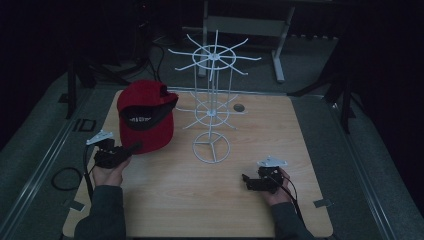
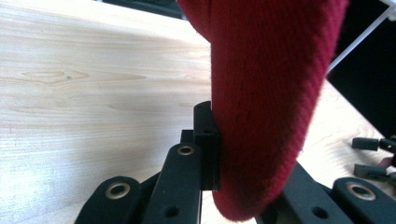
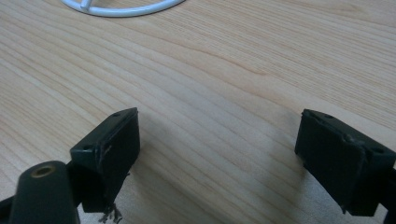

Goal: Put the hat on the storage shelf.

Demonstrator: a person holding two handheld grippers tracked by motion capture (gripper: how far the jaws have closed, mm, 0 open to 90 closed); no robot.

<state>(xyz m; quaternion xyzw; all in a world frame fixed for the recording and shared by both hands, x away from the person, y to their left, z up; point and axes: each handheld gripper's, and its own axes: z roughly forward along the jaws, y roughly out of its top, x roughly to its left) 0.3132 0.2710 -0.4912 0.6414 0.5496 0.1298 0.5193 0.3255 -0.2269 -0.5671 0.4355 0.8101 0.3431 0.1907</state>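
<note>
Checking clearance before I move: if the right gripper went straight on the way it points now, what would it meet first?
Probably bare table first, then the white wire rack's base ring ahead. The right gripper is open with nothing between its jaws; depth is hard to judge.

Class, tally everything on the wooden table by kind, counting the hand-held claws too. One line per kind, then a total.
Red knitted cap with black brim: 1
White wire display rack with round base: 1
Black two-jaw claws: 2, left claw and right claw
Small round dark disc set in the tabletop: 1
Total: 5
</note>
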